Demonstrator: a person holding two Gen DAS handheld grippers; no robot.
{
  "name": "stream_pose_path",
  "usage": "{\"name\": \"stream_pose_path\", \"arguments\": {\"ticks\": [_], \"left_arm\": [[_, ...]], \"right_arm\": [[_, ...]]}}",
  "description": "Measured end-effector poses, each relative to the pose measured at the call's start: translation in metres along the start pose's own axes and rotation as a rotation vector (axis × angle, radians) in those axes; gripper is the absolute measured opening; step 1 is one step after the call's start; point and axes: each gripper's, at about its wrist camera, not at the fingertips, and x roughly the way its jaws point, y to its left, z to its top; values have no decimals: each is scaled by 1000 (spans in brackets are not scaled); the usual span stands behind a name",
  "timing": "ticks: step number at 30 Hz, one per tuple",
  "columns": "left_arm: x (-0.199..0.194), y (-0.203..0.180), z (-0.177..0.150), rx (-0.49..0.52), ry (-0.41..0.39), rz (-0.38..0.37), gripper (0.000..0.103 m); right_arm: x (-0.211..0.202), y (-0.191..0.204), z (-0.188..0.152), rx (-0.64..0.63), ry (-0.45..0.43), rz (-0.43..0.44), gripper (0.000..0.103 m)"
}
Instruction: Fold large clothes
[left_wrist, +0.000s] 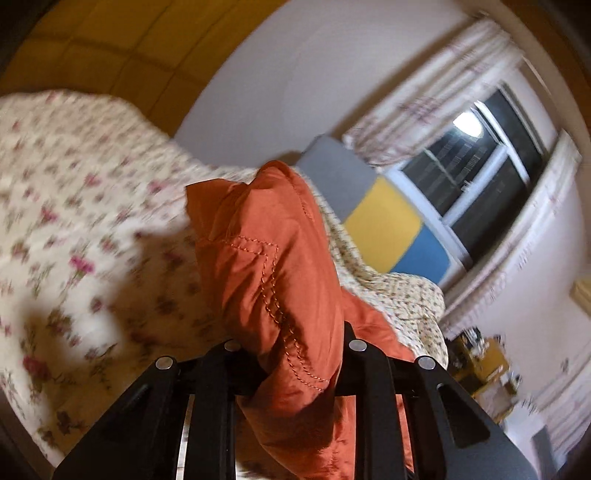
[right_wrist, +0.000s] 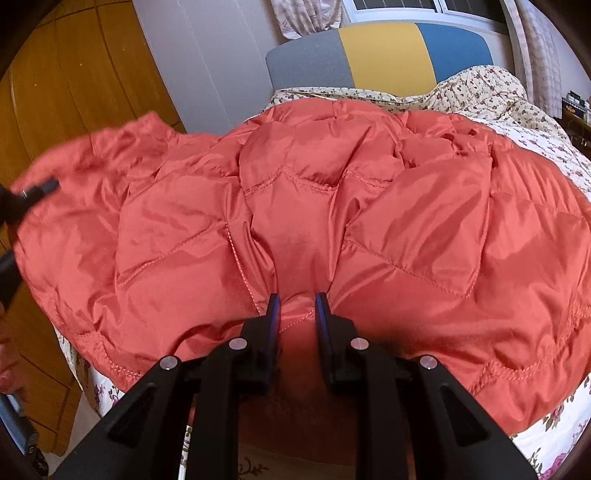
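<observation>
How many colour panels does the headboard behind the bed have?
3, side by side on the headboard: grey panel leftmost, yellow panel in the middle, blue panel rightmost. Bedding hides its lower edge.

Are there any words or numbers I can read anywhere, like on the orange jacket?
None can be read.
Jacket: only stitching, no label showing.
Bedspread: flower print only.
Yellow boxes by the wall: blurred, any print is unreadable.

Floral-sheeted bed (right_wrist: 546, 155) under a spread orange quilted jacket (right_wrist: 369, 206), floral duvet (right_wrist: 480, 88) bunched beyond.
</observation>
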Motion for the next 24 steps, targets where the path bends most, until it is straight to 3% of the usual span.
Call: {"name": "stream_pose_path", "arguments": {"ticks": [7,14,18,20,24], "left_arm": [[-6,-74,-9,245,-22,-103,21],[1,-116,-30,402,4,-155,21],[4,-130,-41,458,20,-174,21],[6,-136,-44,481,29,-177,21],[12,-149,-55,525,46,-196,21]], "right_arm": [[1,-8,1,30,-3,25,19],[-5,-22,6,98,0,101,20],[-30,-42,12,194,-46,175,33],[-53,-54,15,200,-96,138,37],[-87,-86,10,234,-138,29,37]]}}
